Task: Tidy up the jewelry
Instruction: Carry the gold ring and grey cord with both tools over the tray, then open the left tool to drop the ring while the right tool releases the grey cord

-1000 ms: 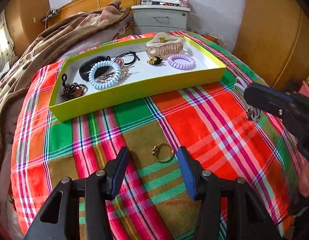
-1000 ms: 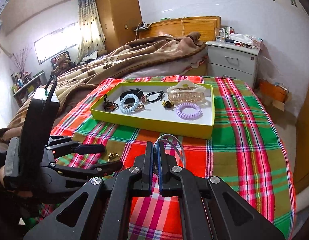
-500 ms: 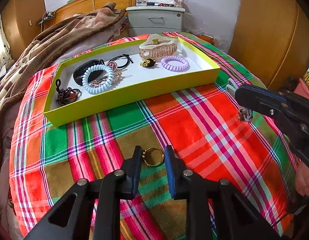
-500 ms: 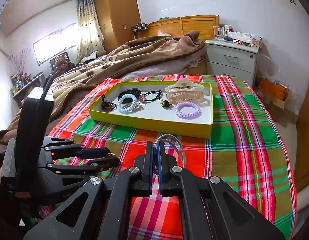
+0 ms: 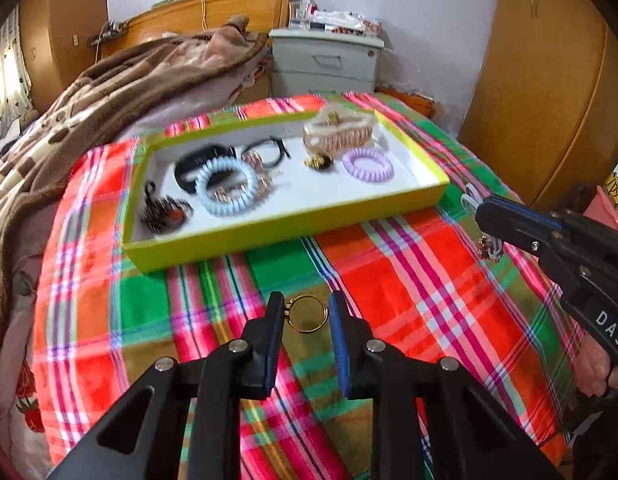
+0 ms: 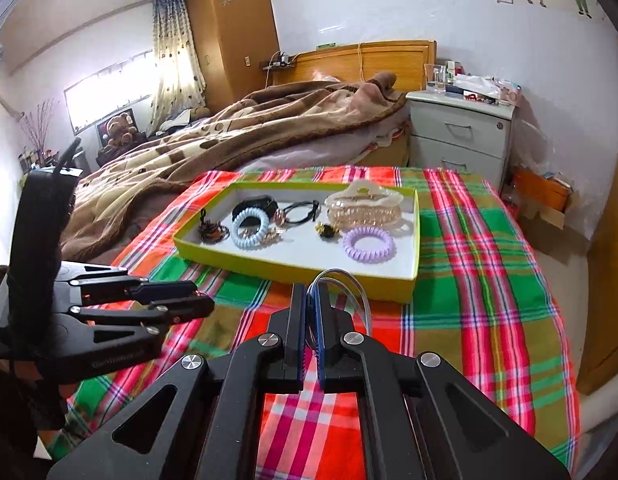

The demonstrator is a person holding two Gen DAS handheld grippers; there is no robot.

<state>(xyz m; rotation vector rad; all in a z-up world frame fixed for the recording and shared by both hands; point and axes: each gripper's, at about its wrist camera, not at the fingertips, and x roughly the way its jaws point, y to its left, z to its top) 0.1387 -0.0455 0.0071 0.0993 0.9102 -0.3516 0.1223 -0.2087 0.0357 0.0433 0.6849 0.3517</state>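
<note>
Gold metal ring [image 5: 307,314] sits pinched between my left gripper's [image 5: 305,316] blue pads, near the middle of the plaid cloth [image 5: 409,280], short of the yellow-green cardboard tray [image 5: 293,224]. I carry it level and far enough to clear the tray's near wall before releasing over bare white floor. My right gripper [image 6: 309,312] is clamped on a clear looped band [image 6: 345,284]. A second ago the left jaws stood wide around the ring lying on the cloth; now they grip it.
</note>
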